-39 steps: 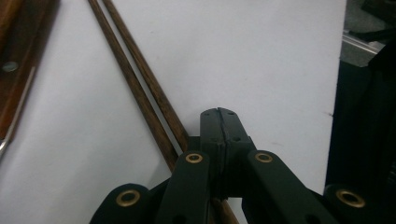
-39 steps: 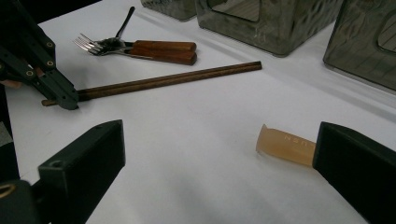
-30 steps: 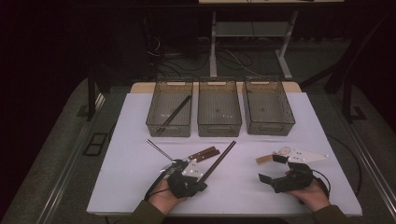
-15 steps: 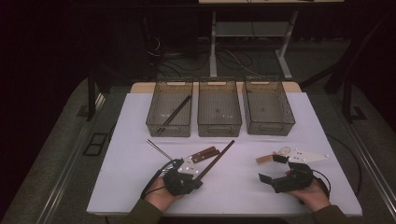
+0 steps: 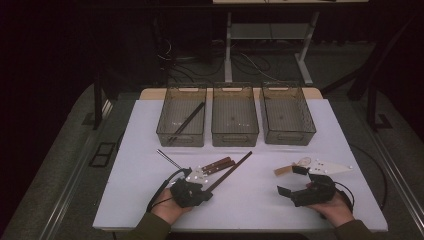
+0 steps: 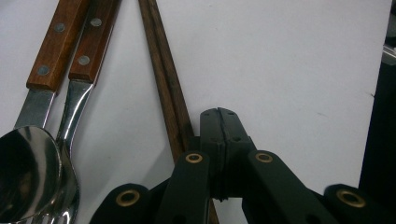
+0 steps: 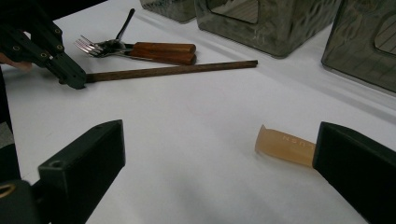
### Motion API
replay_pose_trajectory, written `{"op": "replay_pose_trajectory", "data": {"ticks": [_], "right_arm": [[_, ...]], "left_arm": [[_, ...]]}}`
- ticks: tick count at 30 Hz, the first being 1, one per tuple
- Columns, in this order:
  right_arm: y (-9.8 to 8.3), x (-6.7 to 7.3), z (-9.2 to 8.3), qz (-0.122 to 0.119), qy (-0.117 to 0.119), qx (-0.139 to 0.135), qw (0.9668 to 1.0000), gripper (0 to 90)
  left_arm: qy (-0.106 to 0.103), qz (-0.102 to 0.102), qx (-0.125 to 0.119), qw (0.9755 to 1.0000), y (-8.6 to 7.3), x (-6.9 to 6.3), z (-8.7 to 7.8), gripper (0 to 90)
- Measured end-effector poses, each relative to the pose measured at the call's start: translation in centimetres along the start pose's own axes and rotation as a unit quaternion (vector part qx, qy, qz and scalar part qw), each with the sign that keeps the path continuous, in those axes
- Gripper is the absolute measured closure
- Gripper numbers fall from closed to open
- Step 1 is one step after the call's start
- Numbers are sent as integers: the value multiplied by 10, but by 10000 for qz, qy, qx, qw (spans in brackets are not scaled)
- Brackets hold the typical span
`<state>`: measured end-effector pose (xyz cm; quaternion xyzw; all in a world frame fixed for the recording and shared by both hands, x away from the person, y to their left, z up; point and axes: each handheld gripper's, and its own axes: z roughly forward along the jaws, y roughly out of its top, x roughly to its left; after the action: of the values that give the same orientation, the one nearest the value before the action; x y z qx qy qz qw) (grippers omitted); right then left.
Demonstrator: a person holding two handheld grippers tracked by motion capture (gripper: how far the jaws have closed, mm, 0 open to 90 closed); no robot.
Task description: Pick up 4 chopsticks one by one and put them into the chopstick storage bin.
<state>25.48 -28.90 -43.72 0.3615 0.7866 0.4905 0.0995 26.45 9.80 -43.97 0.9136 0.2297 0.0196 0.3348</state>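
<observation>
High view: shows three translucent grey bins [image 5: 165,132] in a row at the far edge of the white table [image 5: 250,210], presumably for sorting cutlery by kind, with one dark pair of sticks [image 5: 187,120] already lying slantwise in the left bin. Places the left gripper [image 5: 206,189] at the near end of the wooden chopsticks [image 5: 230,170], which lie slantwise on the table just beside the wood-handled fork and spoon [image 5: 217,164]. Sets the right gripper [image 5: 292,181] near an amber handle [image 5: 282,170] and white plastic cutlery [image 5: 330,167]. Left gripper view: closes the jaws of the left gripper [image 6: 219,112] fully, pad against pad, with the wooden chopsticks [image 6: 163,70] running beneath the left jaw rather than between the pads. Cannot confirm a grip; reads more as pinning or nudging the slim, square-edged, dark-grained sticks. Shows riveted brown handles [image 6: 70,42] and a polished steel spoon bowl [image 6: 28,168] alongside. Right gripper view: spreads the jaws of the right gripper [image 7: 219,140] wide, holding nothing, with the rounded, translucent amber handle [image 7: 285,144] just beside the right jaw, likely lined up for a pickup. Shows farther off the left gripper [image 7: 70,74] on the end of the wooden chopsticks [image 7: 173,70], flat on the matte tabletop.
</observation>
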Motion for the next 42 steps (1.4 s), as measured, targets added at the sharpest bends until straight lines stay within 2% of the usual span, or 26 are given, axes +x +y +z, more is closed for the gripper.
{"op": "replay_pose_trajectory", "data": {"ticks": [5,8,12,15,20,26,27,34,39,40,42], "right_arm": [[0,0,0,4,5,15,10000,24],[0,0,1,-2,1,33,10000,24],[0,0,2,-2,7,52,10000,24],[0,0,2,5,4,58,10000,24],[0,0,2,-5,0,61,10000,24],[0,0,2,-12,2,64,10000,24],[0,0,3,-13,2,66,10000,24],[0,0,3,-11,7,69,10000,24],[0,0,3,-15,6,62,10000,24],[0,0,3,-15,7,63,10000,24],[0,0,3,-13,7,64,10000,24]], "left_arm": [[38,8,-259,9997,2,2,-6,865],[116,-150,-478,9987,5,4,-8,806],[312,-230,-566,9976,8,10,-7,720],[402,-328,-653,9965,12,14,-4,708],[458,-358,-595,9965,16,21,5,718],[469,-340,-511,9970,18,18,12,734],[489,-286,-467,9973,18,18,13,738],[484,-342,-450,9972,17,20,14,766],[473,-308,-452,9974,17,20,14,768],[457,-386,-456,9972,17,19,15,767],[458,-376,-423,9974,17,19,17,765]]}}
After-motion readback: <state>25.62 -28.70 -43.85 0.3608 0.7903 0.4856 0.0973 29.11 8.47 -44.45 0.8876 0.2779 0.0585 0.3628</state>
